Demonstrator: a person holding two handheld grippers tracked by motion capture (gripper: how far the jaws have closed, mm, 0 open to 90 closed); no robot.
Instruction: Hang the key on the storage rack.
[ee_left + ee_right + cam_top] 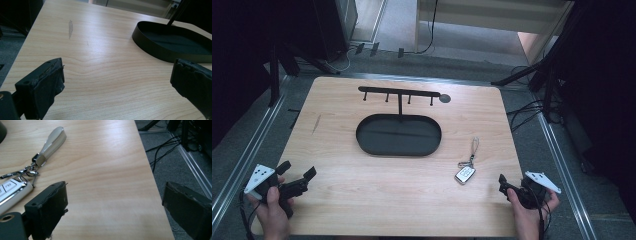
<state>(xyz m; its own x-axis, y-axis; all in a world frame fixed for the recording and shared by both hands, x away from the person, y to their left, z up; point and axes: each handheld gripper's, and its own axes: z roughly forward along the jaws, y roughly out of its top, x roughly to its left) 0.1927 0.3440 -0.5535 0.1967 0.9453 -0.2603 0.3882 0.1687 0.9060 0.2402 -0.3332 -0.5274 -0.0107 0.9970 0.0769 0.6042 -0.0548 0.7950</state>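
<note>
High view: the wooden table [362,200] carries a black oval tray [398,135] at frame centre, with an upright hook rack [399,93] rising from its far edge; all hooks appear bare. The key fob [465,173], with ring and strap, lies flat on the table at lower right of centre, well apart from the tray. The left gripper [298,179] sits at lower left, jaws spread and empty; the right gripper [503,183] sits at lower right, near the fob but not touching it. Left gripper view: the left gripper [117,75] shows jaws wide apart over bare wood, the tray's rim [160,53] at upper right. Right gripper view: the right gripper [115,205] stands with jaws apart, nothing between them; the fob [11,191] lies at the left edge, just beside the left-hand jaw, its metal strap [52,140] running to upper left. Assessment: work appears not yet begun; nothing is grasped, and pickup and hanging or placement remain.
</note>
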